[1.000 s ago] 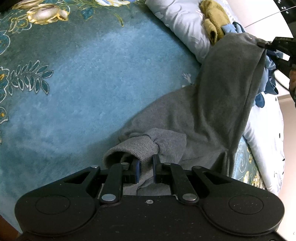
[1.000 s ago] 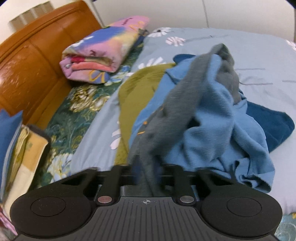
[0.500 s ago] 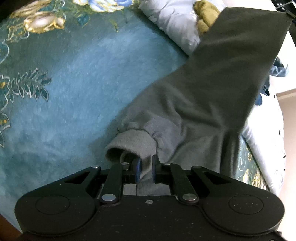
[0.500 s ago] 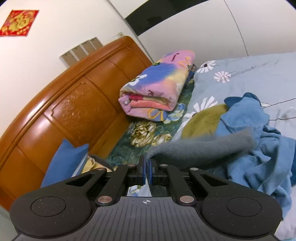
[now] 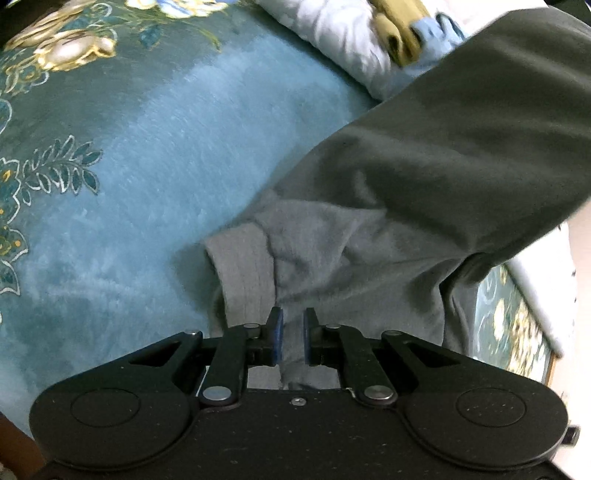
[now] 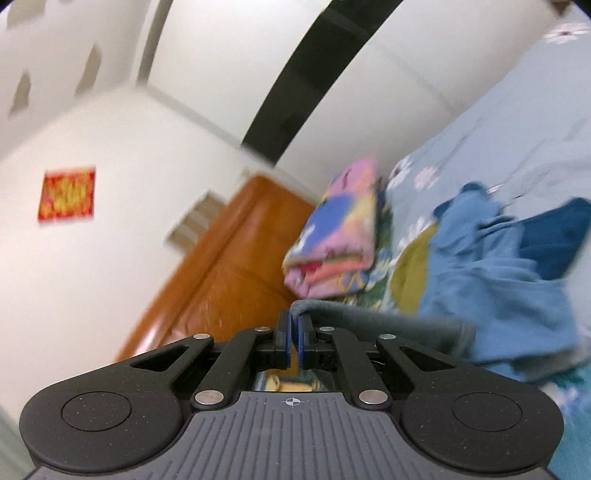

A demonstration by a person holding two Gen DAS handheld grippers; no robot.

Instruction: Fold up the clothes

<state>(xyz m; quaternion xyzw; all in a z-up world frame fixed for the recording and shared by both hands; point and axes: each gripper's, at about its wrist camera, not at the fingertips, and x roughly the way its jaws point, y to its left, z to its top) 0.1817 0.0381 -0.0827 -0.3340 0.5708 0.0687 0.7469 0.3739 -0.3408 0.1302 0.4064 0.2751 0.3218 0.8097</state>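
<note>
A grey sweatshirt (image 5: pixel 424 177) hangs stretched above the teal blanket (image 5: pixel 122 177). My left gripper (image 5: pixel 292 321) is shut on its fabric beside a ribbed cuff (image 5: pixel 245 273), low near the blanket. My right gripper (image 6: pixel 294 325) is shut on another edge of the same grey sweatshirt (image 6: pixel 380 323) and holds it high in the air, tilted. The garment's far end leaves the left wrist view at the top right.
A pile of blue clothes (image 6: pixel 495 280) and an olive garment (image 6: pixel 410 277) lies on the pale floral quilt (image 6: pixel 517 122). A folded pink and blue blanket (image 6: pixel 340 236) sits by the wooden headboard (image 6: pixel 229 266). The olive garment (image 5: pixel 397 20) also shows in the left wrist view.
My right gripper has lifted the grey sweatshirt off the clothes pile, risen and tilted. The sweatshirt has been pulled taut between both grippers. My left gripper has kept its hold.
</note>
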